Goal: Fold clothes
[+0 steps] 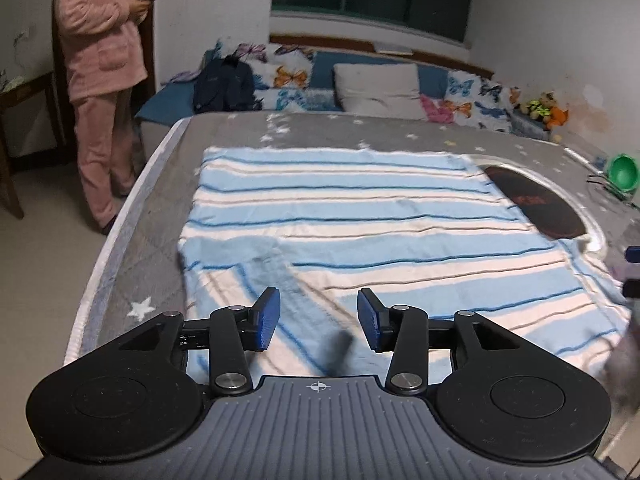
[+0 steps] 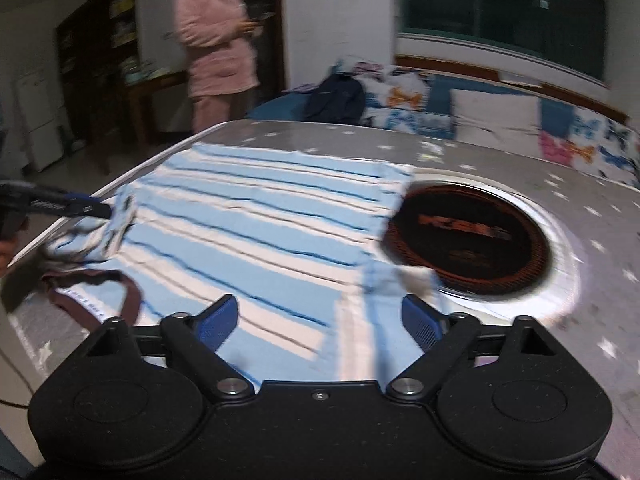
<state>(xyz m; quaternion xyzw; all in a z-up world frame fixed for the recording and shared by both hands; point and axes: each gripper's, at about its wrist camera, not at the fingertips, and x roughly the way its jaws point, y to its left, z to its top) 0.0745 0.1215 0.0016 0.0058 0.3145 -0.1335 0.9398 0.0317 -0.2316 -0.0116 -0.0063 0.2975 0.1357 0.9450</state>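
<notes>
Striped shirt (image 1: 340,216) flat — jaws apart

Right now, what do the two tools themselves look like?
Both match: the left tool and right tool have black linkage arms with silver pivot pins, two round black discs at the base, and blue ribbed finger pads. The left body is ribbed grey with a crosshair mark; the right's is plain black.

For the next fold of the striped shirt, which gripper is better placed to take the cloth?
Probably the right gripper: its open fingers straddle the striped shirt at its near edge, beside a raised flap. The left gripper is open too, over the near left corner, so it could pinch that side as well.
</notes>
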